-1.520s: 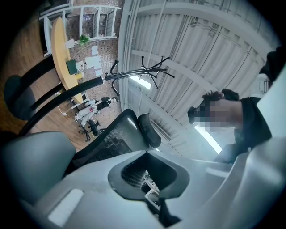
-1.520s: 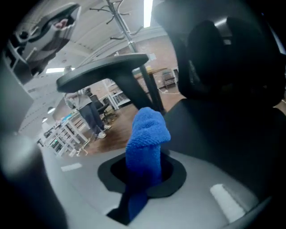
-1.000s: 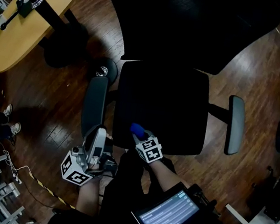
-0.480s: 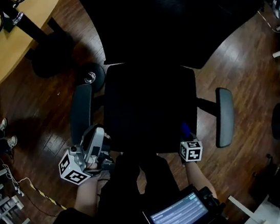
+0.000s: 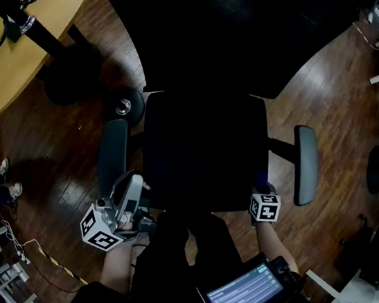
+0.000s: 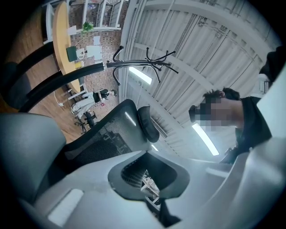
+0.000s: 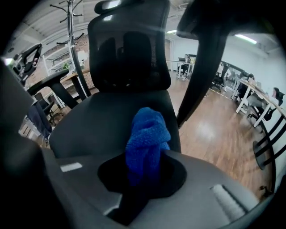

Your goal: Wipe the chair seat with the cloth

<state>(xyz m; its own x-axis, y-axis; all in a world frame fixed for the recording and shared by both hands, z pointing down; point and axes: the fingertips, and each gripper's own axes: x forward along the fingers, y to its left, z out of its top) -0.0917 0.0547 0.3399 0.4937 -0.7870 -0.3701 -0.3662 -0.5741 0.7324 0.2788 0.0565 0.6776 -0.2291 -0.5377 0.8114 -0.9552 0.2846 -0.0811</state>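
The black chair seat (image 5: 200,149) fills the middle of the head view, with its tall backrest (image 7: 127,49) behind it. My right gripper (image 5: 262,190) is at the seat's front right corner, shut on a bunched blue cloth (image 7: 147,143). The cloth sticks out past the jaws, over the seat (image 7: 107,120). Whether it touches the seat cannot be told. In the head view only a dark blue tip of the cloth (image 5: 261,180) shows. My left gripper (image 5: 131,182) hangs off the seat's front left corner beside the left armrest (image 5: 112,157). It tilts up toward the ceiling, jaws together with nothing between them (image 6: 149,188).
The right armrest (image 5: 304,163) stands just right of my right gripper. A round wooden table (image 5: 24,33) and a black coat stand pole (image 5: 44,39) are at the far left. A lit screen (image 5: 243,295) sits at my waist. Other chair bases stand at the right edge.
My right gripper has carried the cloth from the seat's front middle to its front right corner, moving little in the last half second. The left gripper has stayed put.
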